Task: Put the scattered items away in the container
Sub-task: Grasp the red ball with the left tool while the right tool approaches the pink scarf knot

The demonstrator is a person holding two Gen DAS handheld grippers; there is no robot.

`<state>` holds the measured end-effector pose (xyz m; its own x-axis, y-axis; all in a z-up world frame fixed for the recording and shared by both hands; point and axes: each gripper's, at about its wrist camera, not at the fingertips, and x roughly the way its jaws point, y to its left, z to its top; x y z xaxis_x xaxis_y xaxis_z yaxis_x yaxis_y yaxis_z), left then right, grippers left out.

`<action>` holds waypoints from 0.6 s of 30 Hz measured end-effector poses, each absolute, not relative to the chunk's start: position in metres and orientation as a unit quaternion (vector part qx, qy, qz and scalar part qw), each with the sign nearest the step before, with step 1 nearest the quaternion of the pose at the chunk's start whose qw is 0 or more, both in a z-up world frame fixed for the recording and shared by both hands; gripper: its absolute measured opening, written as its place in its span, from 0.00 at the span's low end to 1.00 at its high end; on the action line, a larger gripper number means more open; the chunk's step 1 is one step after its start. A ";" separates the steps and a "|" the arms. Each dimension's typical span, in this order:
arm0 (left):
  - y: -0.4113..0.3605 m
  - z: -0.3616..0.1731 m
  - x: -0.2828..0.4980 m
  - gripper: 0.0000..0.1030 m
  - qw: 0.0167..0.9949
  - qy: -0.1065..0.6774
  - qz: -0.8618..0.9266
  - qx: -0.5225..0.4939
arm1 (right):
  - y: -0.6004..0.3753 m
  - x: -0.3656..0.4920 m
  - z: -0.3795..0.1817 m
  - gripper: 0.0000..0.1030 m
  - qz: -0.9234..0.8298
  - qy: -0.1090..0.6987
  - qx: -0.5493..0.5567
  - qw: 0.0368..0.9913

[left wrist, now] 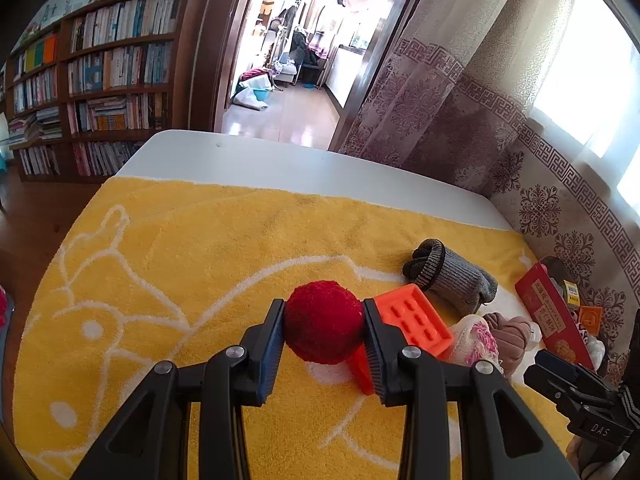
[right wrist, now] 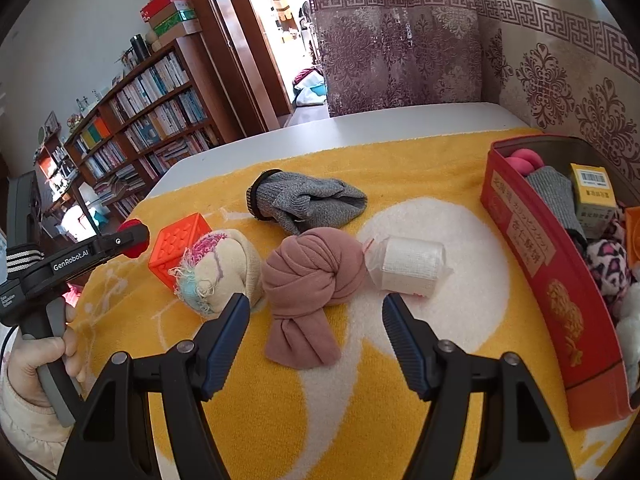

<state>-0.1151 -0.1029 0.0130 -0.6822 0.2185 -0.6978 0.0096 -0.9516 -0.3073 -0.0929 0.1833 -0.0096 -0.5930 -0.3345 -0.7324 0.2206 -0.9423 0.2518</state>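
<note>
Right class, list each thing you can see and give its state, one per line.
Left hand-held gripper: shut on red pompom.
Right hand-held gripper: open, empty.
Red tin: lidless, part-filled.
Pink sock: knotted, on towel.
Grey glove: lying loose.

fuzzy red pom-pom ball off the yellow towel, orange block just beside

Both wrist cams close, angled down; shared yellow towel.
</note>
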 end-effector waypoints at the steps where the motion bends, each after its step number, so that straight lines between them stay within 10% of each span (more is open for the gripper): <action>1: -0.103 0.013 -0.115 0.38 0.058 -0.145 0.906 -0.394 | 0.181 -0.098 -0.012 0.71 -0.888 -0.069 0.427 0.154; 18: -0.099 0.009 -0.116 0.38 0.063 -0.146 0.903 -0.399 | 0.173 -0.110 -0.024 0.64 -0.889 -0.070 0.428 0.144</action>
<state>-0.1161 -0.0994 0.0091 -0.6733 0.2307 -0.7025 0.0022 -0.9495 -0.3139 -0.1100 0.1729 -0.0236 -0.5918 -0.3150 -0.7420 0.1957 -0.9491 0.2468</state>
